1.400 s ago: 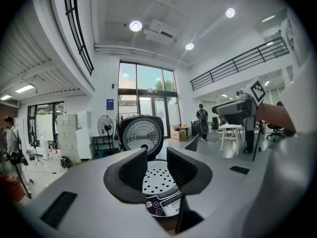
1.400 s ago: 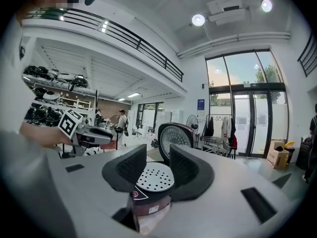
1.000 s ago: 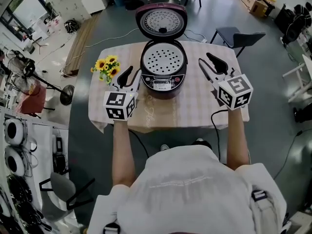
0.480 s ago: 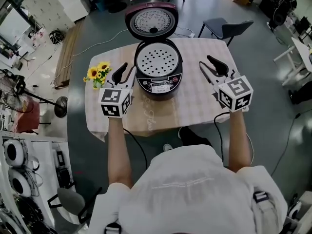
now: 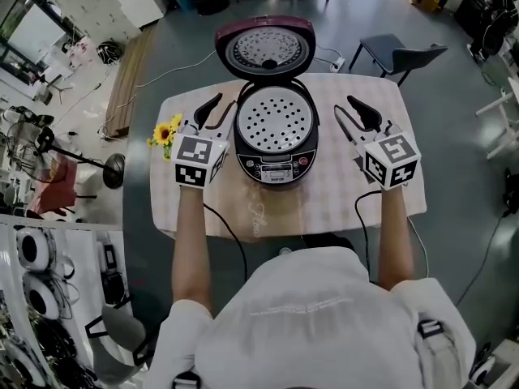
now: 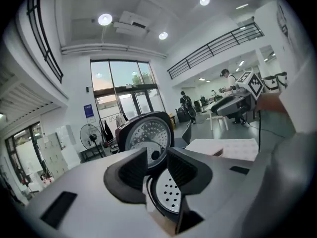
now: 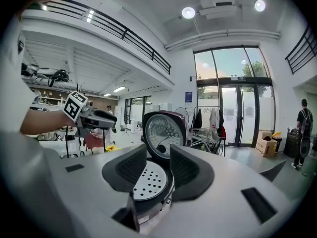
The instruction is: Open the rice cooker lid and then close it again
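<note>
The rice cooker (image 5: pixel 274 136) stands mid-table with its maroon lid (image 5: pixel 265 49) swung up and back, and a perforated white steam tray (image 5: pixel 274 120) shows inside. My left gripper (image 5: pixel 217 110) hovers just left of the cooker body, open and holding nothing. My right gripper (image 5: pixel 351 113) hovers to the cooker's right, also open and holding nothing. In the left gripper view the raised lid (image 6: pixel 143 135) and tray (image 6: pixel 170 195) show through the gap of the gripper (image 6: pixel 157 157). The right gripper view frames the lid (image 7: pixel 163 130) and tray (image 7: pixel 147 180) between the gripper's (image 7: pixel 158 161) jaws.
A checked cloth covers the table (image 5: pixel 340 193). A bunch of sunflowers (image 5: pixel 166 132) lies at the table's left edge, close to my left gripper. A dark chair (image 5: pixel 397 55) stands behind the table's right corner. A power cord (image 5: pixel 223 225) hangs off the front edge.
Both grippers have moved forward alongside the cooker, the left one drawing closer to its side. The lid stays raised. The jaws look the same width.
</note>
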Demonstrator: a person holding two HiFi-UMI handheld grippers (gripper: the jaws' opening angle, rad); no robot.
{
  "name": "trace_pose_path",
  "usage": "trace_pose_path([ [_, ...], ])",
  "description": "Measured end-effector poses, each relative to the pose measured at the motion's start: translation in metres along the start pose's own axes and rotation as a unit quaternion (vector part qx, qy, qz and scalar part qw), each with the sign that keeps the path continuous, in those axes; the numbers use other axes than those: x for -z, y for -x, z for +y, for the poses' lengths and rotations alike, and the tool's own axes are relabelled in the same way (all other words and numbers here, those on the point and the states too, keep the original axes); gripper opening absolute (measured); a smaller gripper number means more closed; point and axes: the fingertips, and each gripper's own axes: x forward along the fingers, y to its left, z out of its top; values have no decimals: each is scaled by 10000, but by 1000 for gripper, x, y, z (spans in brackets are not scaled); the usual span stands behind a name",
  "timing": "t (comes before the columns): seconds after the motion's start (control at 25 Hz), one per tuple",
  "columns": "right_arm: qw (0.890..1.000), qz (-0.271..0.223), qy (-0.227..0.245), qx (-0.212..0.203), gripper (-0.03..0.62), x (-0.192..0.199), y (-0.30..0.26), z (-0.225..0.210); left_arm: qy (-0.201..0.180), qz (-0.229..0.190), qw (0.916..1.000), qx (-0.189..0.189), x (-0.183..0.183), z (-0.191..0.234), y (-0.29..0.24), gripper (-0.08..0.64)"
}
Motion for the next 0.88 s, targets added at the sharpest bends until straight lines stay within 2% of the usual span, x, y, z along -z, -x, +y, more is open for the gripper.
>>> trace_pose_path([
  [0.12,10000,-11,-32,-84,164,2,-20,-10,-321,-23,9994,-96,-16,20,-22,137],
  [0.24,9998,-81,-157,-78,161,3,-36,-21,-467,-134,9987,-148,-39,38,-42,138],
  [0.48,9991,-132,-353,-209,123,12,-56,-31,-1029,109,9946,24,-57,58,-82,147],
  [0.68,9986,-55,-460,-262,123,24,-65,-36,-1576,449,9861,274,-60,62,-114,180],
  [0.88,9981,-15,-524,-313,123,27,-74,-36,-2088,584,9760,208,-71,67,-135,205],
])
